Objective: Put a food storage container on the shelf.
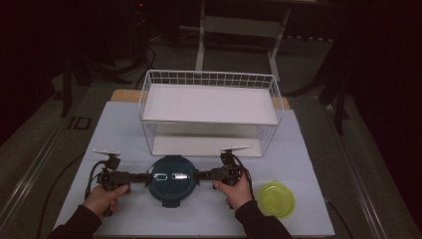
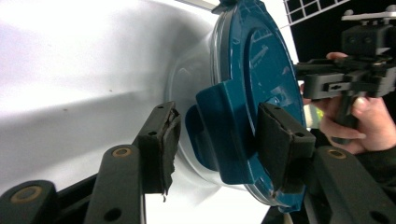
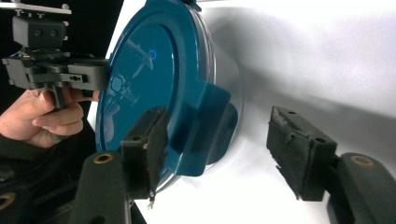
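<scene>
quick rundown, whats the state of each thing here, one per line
blue-lidded container: lid on, flat on the table, side clip flaps between the jaws of both tools
left tool: open around the left clip flap
right tool: open around the right clip flap
yellow-green lid: flat on the table, untouched
wire shelf rack: upright, both shelves bare

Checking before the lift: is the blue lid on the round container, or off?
On. The blue lid sits flat on the clear container, and its side latch hangs down over the wall. Whether it is clicked shut, I cannot tell.
</scene>
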A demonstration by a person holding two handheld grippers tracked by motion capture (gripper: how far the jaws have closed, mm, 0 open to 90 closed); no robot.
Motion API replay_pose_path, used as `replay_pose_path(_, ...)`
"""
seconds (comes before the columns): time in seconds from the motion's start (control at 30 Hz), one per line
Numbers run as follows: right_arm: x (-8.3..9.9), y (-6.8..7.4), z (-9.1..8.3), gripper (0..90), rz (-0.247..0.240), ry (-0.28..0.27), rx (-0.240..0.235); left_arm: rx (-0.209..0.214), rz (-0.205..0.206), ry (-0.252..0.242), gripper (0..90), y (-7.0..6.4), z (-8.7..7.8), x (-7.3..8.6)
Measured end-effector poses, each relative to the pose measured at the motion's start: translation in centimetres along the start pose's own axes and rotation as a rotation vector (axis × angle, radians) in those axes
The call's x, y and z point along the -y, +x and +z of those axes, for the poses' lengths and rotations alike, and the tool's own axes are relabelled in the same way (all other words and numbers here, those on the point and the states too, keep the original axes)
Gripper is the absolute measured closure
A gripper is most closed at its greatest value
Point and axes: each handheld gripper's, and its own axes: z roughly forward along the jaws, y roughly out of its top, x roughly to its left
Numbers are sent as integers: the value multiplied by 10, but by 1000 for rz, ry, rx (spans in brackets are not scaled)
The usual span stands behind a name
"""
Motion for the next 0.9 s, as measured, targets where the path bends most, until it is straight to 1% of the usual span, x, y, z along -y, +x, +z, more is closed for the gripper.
replay_pose_path(0.07, 1, -1, 1, 391, 3, 6, -10, 15, -6, 5, 505, 1, 1, -1)
replay_pose_path(0.17, 0, -2, 2, 409, 10, 12, -25, 17, -9, 11, 512, 1, 2, -2)
replay_pose_path(0.3, 0, -2, 5, 427, 20, 22, -45, 26, -33, 18, 513, 2, 3, -2)
replay_pose_path(0.37, 1, -2, 7, 446, 29, 30, -44, 39, -45, 25, 512, 3, 4, -2)
replay_pose_path(0.43, 1, -1, 9, 461, 47, 39, -50, 54, -60, 34, 522, 5, 4, -3)
replay_pose_path(0.5, 1, 0, 11, 484, 65, 44, -63, 57, -69, 36, 523, 6, 4, -3)
replay_pose_path(0.63, 0, -1, 11, 507, 91, 49, -72, 83, -72, 49, 528, 9, 5, -4)
replay_pose_path(0.73, 0, -2, 12, 512, 115, 54, -79, 88, -75, 51, 531, 10, 5, -4)
replay_pose_path(0.83, 1, -3, 12, 517, 139, 47, -91, 88, -80, 53, 533, 10, 5, -5)
replay_pose_path(0.9, 1, -4, 12, 520, 144, 47, -95, 87, -81, 47, 533, 10, 5, -4)
